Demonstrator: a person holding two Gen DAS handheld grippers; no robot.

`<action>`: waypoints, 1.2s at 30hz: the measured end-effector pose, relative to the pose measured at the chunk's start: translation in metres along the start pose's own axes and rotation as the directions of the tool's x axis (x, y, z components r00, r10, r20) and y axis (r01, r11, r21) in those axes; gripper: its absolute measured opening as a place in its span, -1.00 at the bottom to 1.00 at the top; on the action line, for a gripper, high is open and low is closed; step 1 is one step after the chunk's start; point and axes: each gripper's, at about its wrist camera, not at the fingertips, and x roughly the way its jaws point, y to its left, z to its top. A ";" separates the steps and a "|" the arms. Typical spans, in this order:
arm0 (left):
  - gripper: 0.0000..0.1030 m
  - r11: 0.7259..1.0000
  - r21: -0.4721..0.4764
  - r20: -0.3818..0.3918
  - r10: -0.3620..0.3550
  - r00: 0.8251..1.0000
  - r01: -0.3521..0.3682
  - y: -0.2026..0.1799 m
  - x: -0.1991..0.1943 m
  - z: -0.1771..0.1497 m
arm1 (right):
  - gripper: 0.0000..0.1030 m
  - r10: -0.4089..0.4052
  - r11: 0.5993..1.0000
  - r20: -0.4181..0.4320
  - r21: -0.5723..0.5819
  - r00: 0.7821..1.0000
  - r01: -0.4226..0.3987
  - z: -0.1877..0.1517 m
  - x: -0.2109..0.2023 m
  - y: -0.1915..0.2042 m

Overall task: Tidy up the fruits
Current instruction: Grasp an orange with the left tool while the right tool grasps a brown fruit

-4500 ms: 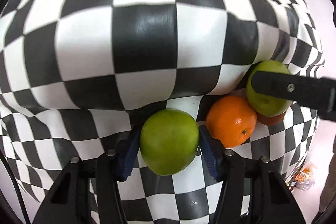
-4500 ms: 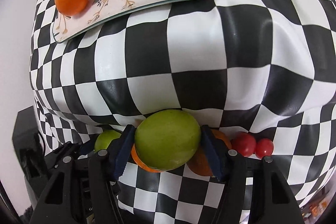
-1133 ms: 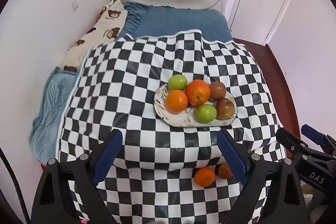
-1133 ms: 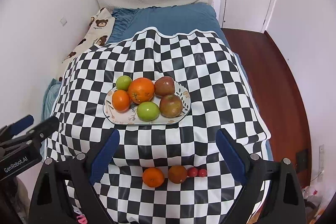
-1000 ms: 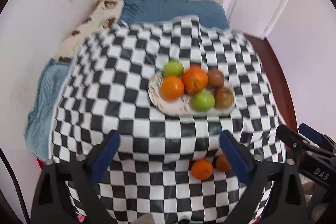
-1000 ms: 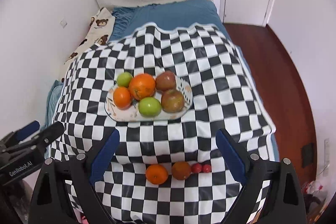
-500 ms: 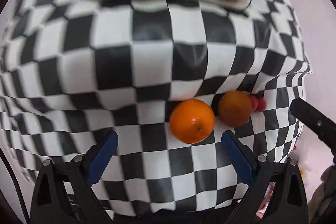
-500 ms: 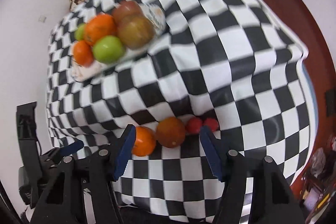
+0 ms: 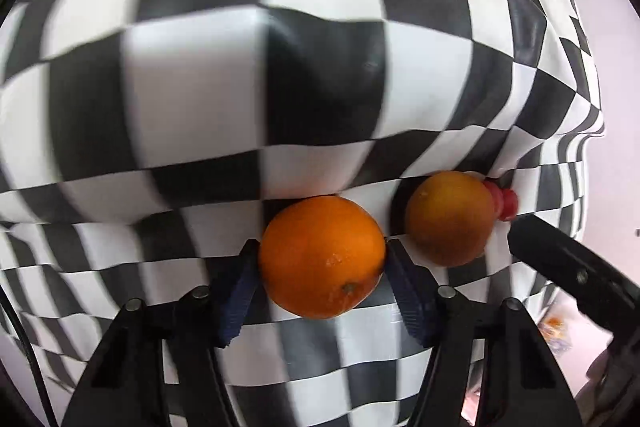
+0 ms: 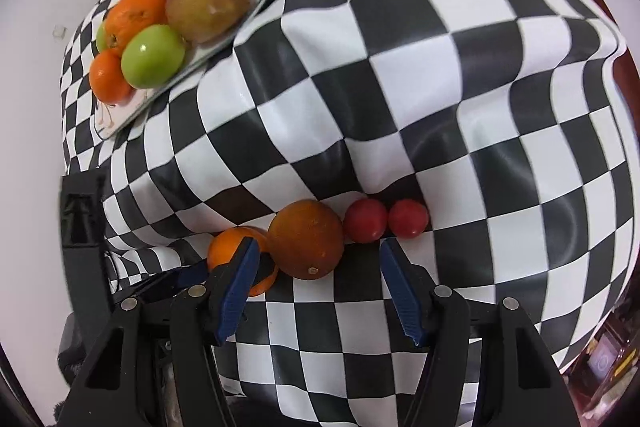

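The left gripper (image 9: 322,287) has just been closing, and its blue pads now pinch the bright orange (image 9: 322,256) on the checkered cloth (image 9: 192,75). The right gripper (image 10: 316,287) has also been narrowing; its jaws stand apart around the darker orange (image 10: 306,238) without touching it. 2 small tomatoes (image 10: 386,219) lie just beside that. Farther back, the plate (image 10: 120,115) holds 2 oranges, 2 green apples and 2 reddish-brown fruits.
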 end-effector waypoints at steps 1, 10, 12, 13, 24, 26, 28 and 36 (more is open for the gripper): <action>0.17 1.000 -0.005 0.000 0.015 1.000 -0.015 0.004 -0.004 -0.003 | 0.28 0.003 1.000 -0.004 -0.003 1.000 -0.003 -0.003 0.002 0.000; 0.18 0.994 -0.107 -0.021 0.014 1.000 -0.016 0.060 -0.010 -0.022 | 0.26 -0.057 0.996 -0.057 -0.066 0.997 0.053 0.000 0.041 0.025; 0.18 0.993 -0.120 -0.018 0.009 1.000 -0.011 0.060 -0.009 -0.022 | 0.11 -0.074 0.993 -0.056 -0.096 0.996 0.068 -0.001 0.050 0.030; 0.18 0.992 -0.125 -0.017 0.007 1.000 -0.009 0.060 -0.008 -0.022 | 0.10 -0.083 0.991 -0.049 -0.108 0.995 0.077 -0.002 0.051 0.033; 0.18 0.989 -0.144 -0.037 -0.031 0.999 0.025 0.093 -0.008 -0.007 | 0.11 -0.070 0.976 -0.067 -0.209 0.995 0.054 -0.024 0.057 0.056; 0.16 0.991 -0.135 -0.032 -0.016 0.999 0.012 0.093 -0.009 -0.006 | 0.11 -0.056 0.981 -0.049 -0.190 0.997 0.046 -0.021 0.056 0.053; 0.16 0.992 -0.130 -0.025 -0.008 1.000 0.005 0.090 -0.014 -0.005 | 0.11 -0.054 0.981 -0.044 -0.190 0.998 0.044 -0.019 0.056 0.055; 0.15 0.993 -0.116 0.019 0.021 1.000 -0.018 0.079 -0.033 -0.009 | 0.08 -0.040 0.977 -0.006 -0.212 0.999 0.038 -0.021 0.049 0.057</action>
